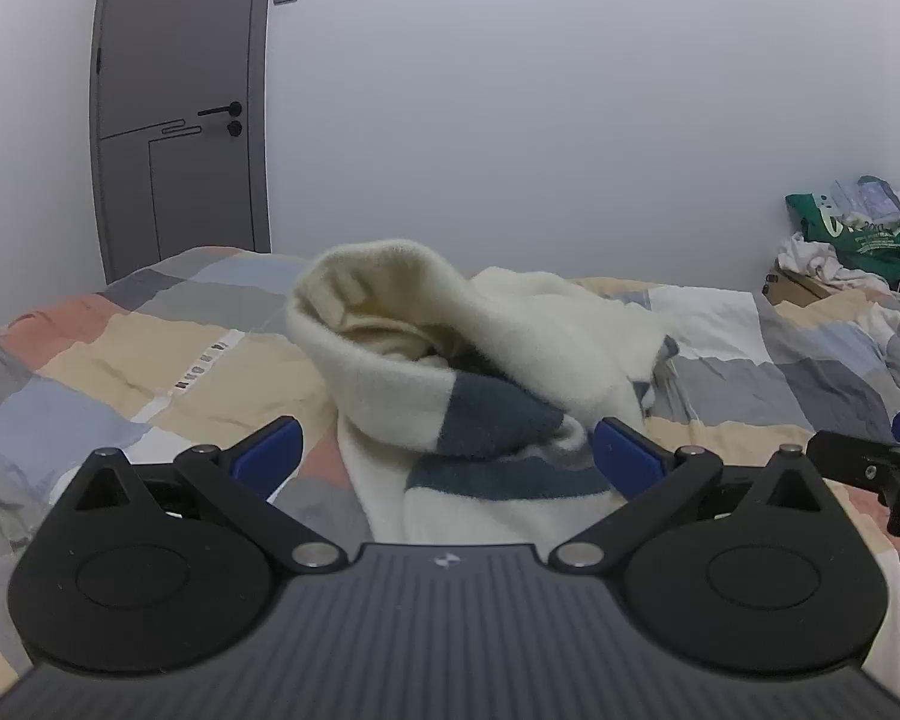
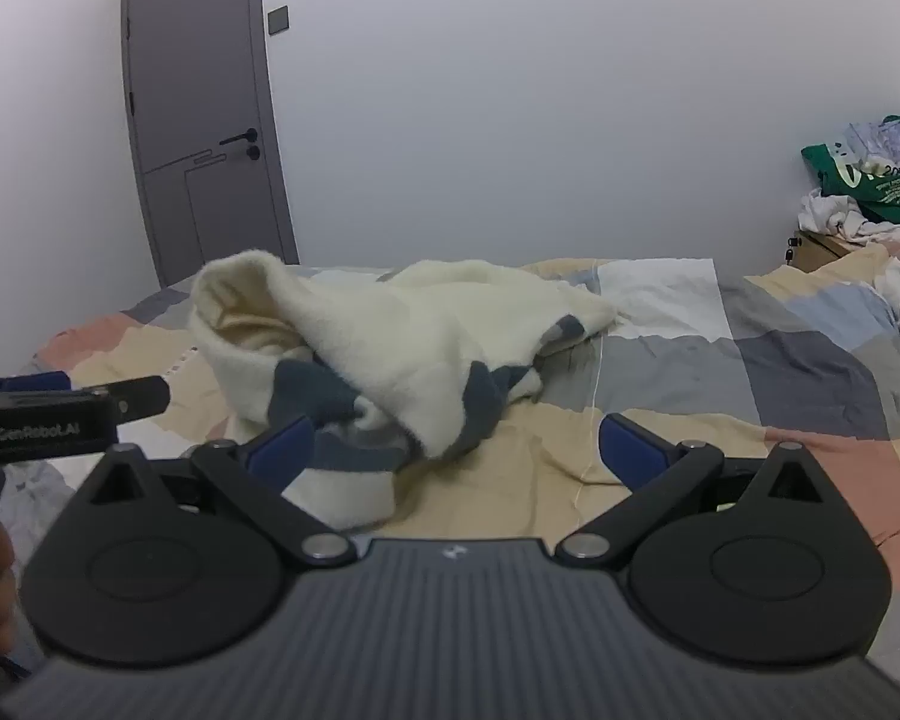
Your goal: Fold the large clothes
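Observation:
A cream sweater with dark blue stripes [image 1: 450, 360] lies crumpled in a heap on the patchwork bed [image 1: 150, 348]. It also shows in the right wrist view [image 2: 390, 348]. My left gripper [image 1: 447, 456] is open, its blue fingers on either side of the sweater's near edge, holding nothing. My right gripper [image 2: 456, 450] is open and empty, just in front of the sweater's near right part. The right gripper shows at the right edge of the left wrist view [image 1: 888, 468]; the left gripper shows at the left edge of the right wrist view [image 2: 60, 414].
A grey door [image 1: 180, 108] stands at the back left in a white wall. A green bag [image 1: 852, 228] and white clothes on a cardboard box [image 1: 798, 285] sit at the far right. The checked bedding [image 2: 750, 372] spreads out to the right.

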